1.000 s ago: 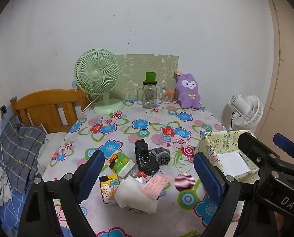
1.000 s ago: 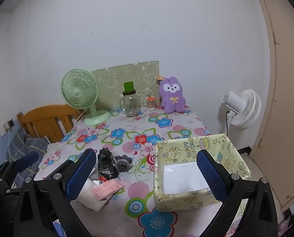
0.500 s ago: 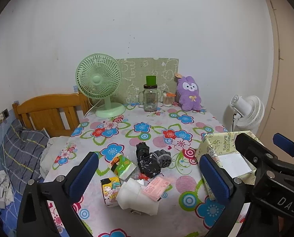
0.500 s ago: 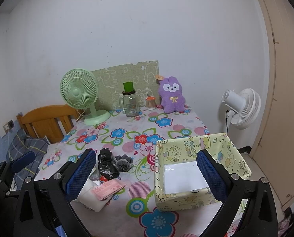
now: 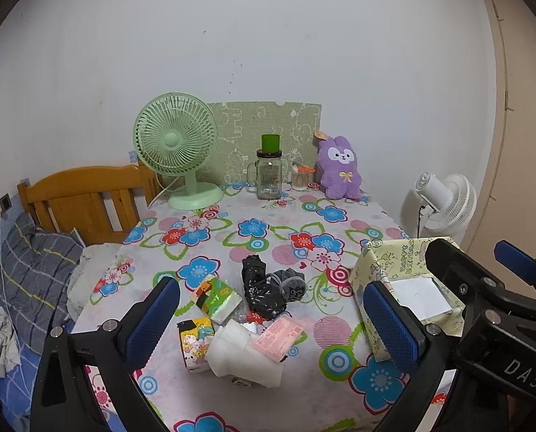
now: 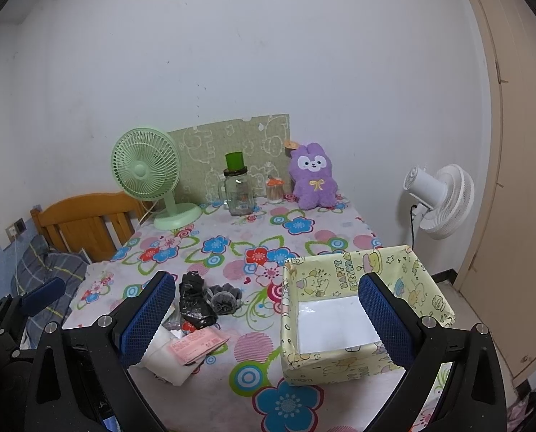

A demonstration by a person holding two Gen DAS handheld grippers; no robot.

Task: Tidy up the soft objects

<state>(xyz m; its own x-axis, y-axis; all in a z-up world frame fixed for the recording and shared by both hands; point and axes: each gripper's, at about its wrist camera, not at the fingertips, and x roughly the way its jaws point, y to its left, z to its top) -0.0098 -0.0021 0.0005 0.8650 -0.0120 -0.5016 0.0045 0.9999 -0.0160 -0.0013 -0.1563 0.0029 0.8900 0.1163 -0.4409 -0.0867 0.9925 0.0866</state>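
Note:
A pile of small soft things lies on the flowered tablecloth (image 5: pixel 253 237): a black bag (image 5: pixel 259 289), a grey pouch (image 5: pixel 291 282), a green packet (image 5: pixel 217 297), a yellow packet (image 5: pixel 194 338), a white roll (image 5: pixel 242 356) and a pink packet (image 5: pixel 278 336). A yellow patterned box (image 6: pixel 343 309) stands open at the front right. My left gripper (image 5: pixel 268 327) is open, above and in front of the pile. My right gripper (image 6: pixel 268 320) is open, between the pile (image 6: pixel 196 306) and the box.
A green fan (image 5: pixel 176 147), a glass jar (image 5: pixel 268 176), a small jar (image 5: pixel 300 178) and a purple plush rabbit (image 5: pixel 340 169) stand along the wall. A wooden headboard (image 5: pixel 84 198) and bedding are left of the table. A white fan (image 5: pixel 444 205) stands on the right.
My left gripper has pulled back and risen a little, so more of the table shows. The right gripper has barely moved. Nothing was grasped.

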